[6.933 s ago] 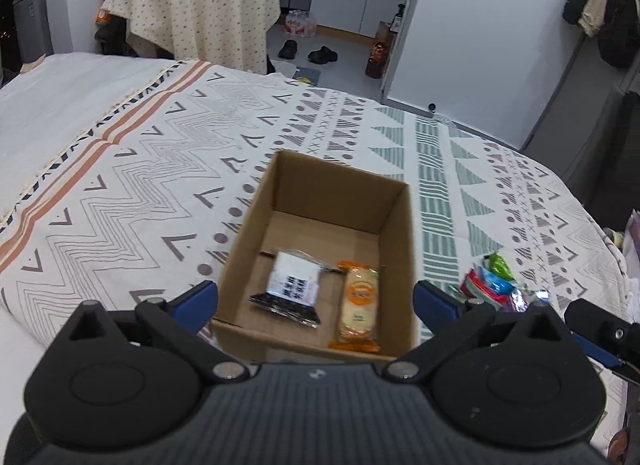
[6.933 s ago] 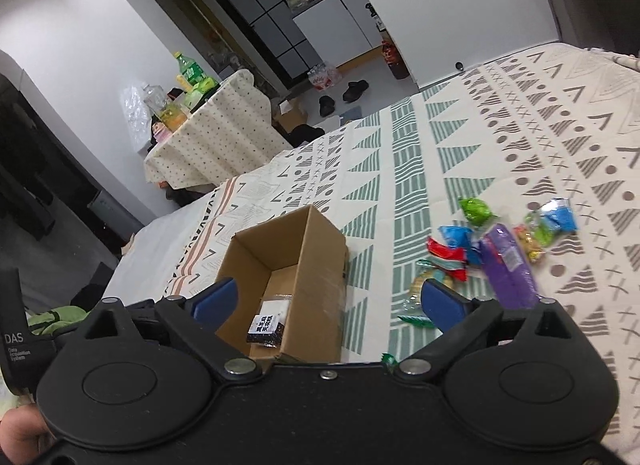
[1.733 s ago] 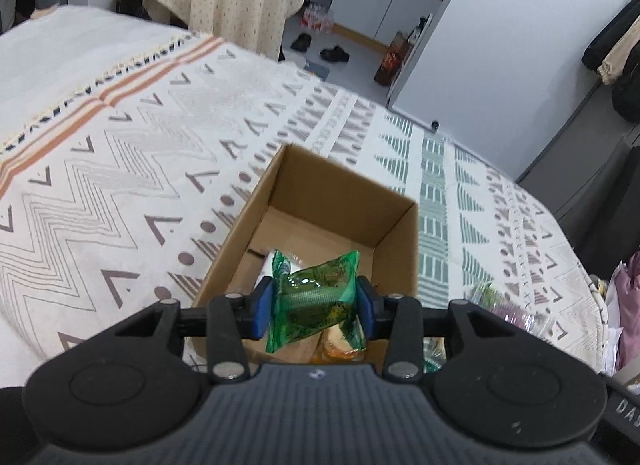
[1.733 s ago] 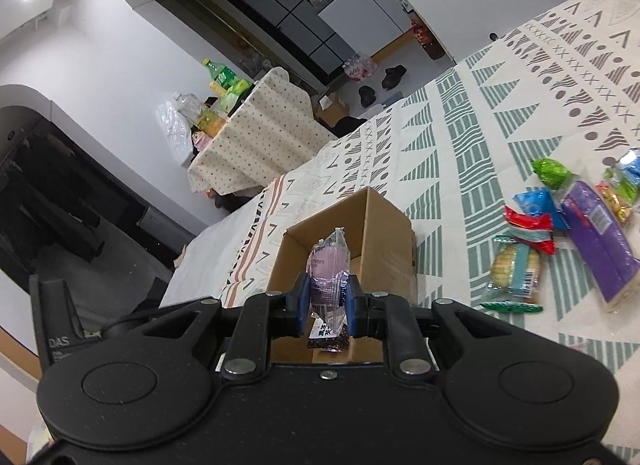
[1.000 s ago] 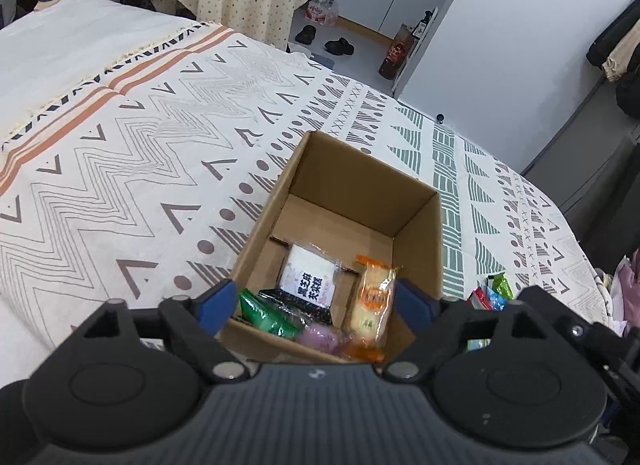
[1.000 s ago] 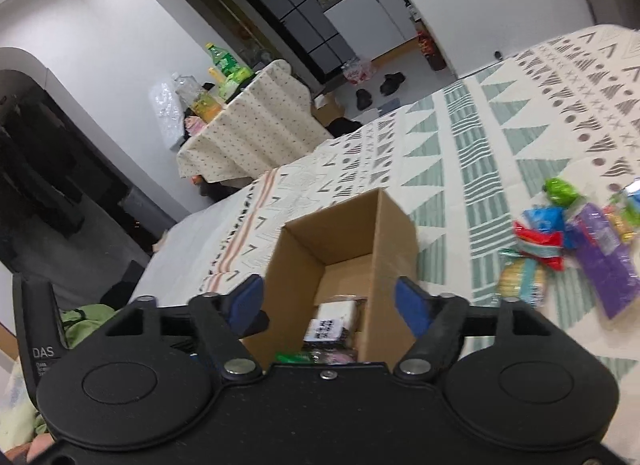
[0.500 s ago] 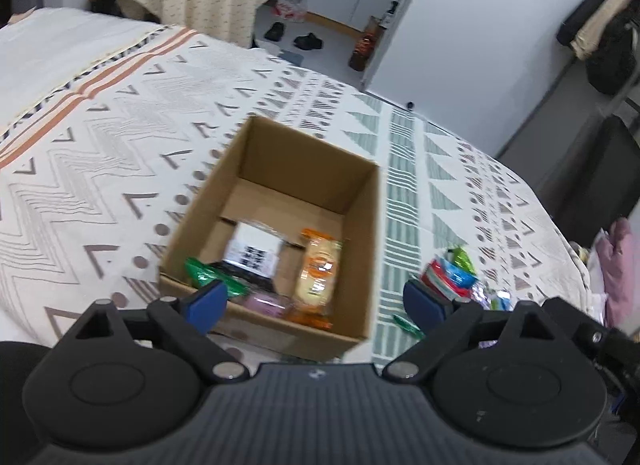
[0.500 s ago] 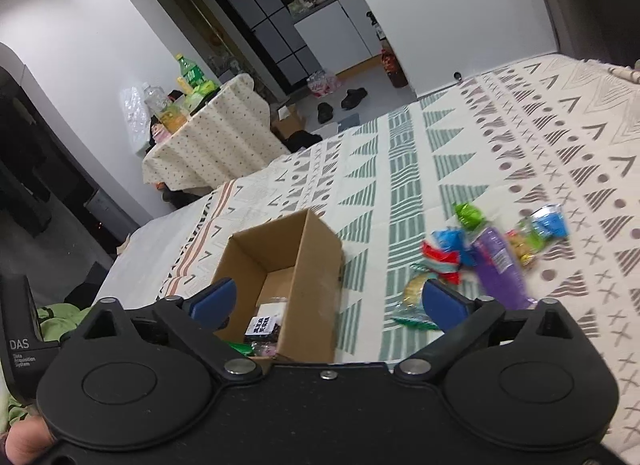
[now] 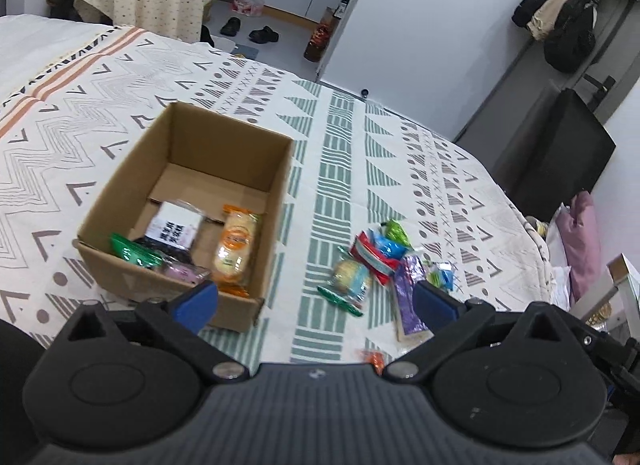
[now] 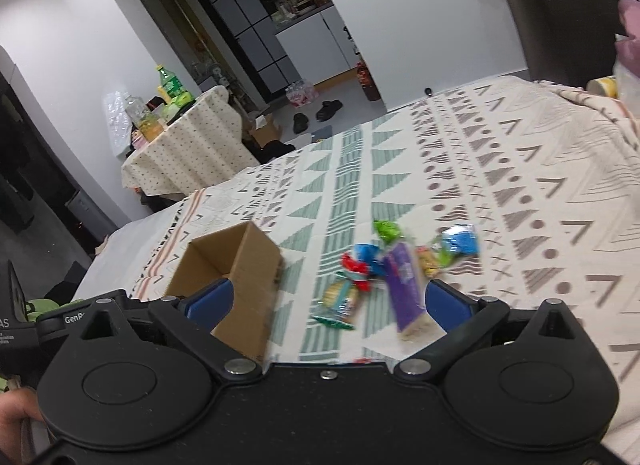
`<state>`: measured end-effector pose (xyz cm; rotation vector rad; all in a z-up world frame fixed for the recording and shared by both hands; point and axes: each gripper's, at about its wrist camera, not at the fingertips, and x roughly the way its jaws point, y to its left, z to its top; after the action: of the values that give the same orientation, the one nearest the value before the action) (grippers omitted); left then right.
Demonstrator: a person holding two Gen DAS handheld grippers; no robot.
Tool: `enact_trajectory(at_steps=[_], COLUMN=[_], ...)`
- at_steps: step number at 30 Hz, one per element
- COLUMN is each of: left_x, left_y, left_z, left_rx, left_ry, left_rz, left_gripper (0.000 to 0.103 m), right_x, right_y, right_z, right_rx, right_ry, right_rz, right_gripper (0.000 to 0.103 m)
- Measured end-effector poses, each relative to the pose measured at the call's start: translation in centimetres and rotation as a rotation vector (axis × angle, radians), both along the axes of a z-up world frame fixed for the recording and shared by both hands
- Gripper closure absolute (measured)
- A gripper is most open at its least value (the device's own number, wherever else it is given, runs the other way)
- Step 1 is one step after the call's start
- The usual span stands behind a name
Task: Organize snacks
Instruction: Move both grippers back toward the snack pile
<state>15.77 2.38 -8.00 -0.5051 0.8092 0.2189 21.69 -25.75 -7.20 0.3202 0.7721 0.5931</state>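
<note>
While both claws are hanging spread:
left gripper (image 9: 314, 299): gaping, empty
right gripper (image 10: 327, 300): gaping, empty
purple wafer pack (image 10: 404, 284): looking light, crinkly; taking it across the narrow middle

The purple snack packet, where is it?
In the left wrist view the purple snack packet lies on the bedspread right of the cardboard box, beside the red-and-blue packet.

Both wrist views overlook box (image 9: 192, 169) and snacks (image 10: 384, 269)

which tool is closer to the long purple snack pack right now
Right, by a small margin, as far as the views show. The right tool hangs just above the purple pack; the left tool sits farther back, nearer the cardboard box.
</note>
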Motion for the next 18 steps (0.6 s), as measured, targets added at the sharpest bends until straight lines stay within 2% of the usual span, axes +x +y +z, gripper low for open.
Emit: enact_trajectory(at_steps=[6, 10, 18], left_x=[0.3, 0.5, 1.4], left_y=[-1.9, -3.1, -4.9], left_z=[-0.6, -1.2, -2.9], left_rx=[0.005, 0.024, 0.036], left_ry=[0.014, 0.026, 0.053], left_rz=[-0.011, -0.001, 0.023], left_gripper=[0.000, 0.000, 0.001], right_x=[-0.1, 0.3, 1.1], right_y=[-2.2, -3.2, -3.6], right_z=[-1.0, -2.4, -4.1], right_rx=[-0.016, 0.009, 0.031], right_ry=[-0.016, 0.029, 0.063], right_rz=[-0.032, -0.060, -0.060], right_gripper=[0.000, 0.000, 0.000])
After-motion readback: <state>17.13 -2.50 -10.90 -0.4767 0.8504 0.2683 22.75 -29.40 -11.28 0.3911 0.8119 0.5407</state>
